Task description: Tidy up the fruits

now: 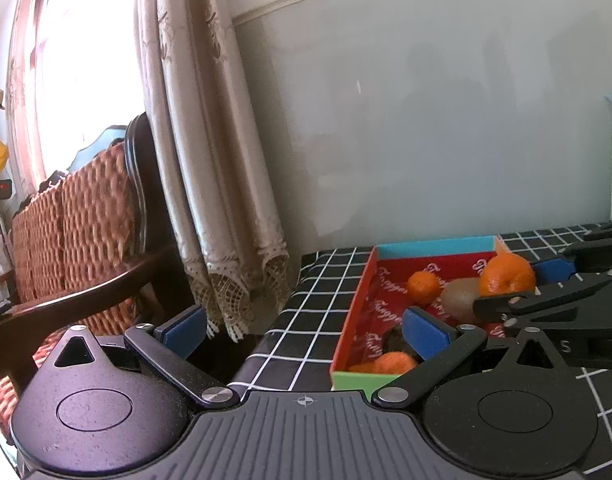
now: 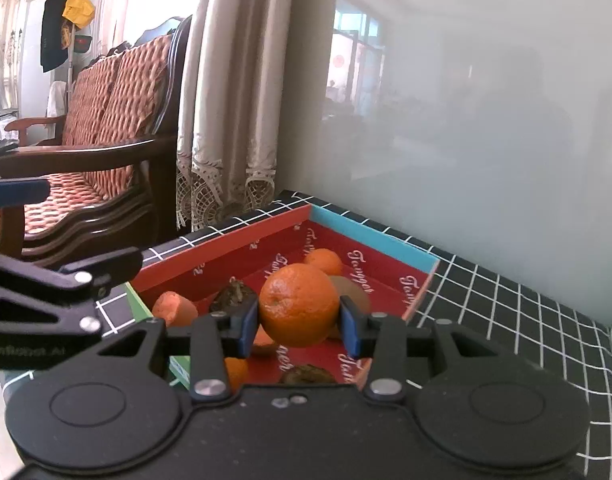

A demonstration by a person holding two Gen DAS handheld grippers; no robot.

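Left claw (image 1: 306, 330): seen in its own view across the lower part of the frame, jaws standing wide apart, blue pads (image 1: 424, 332) facing each other with nothing gripped between them. The claw points slightly downward. In the right wrist view the same claw enters from the left edge, at mid-height, its black linkage and one blue pad visible.

Right claw (image 2: 299, 322): lower centre of its own view, jaws drawn in, both blue pads (image 2: 350, 330) pressing on the sides of an orange (image 2: 299, 304). The fruit is held clear between the fingertips. In the left wrist view this claw enters from the right edge, mid-height, orange at its tip.
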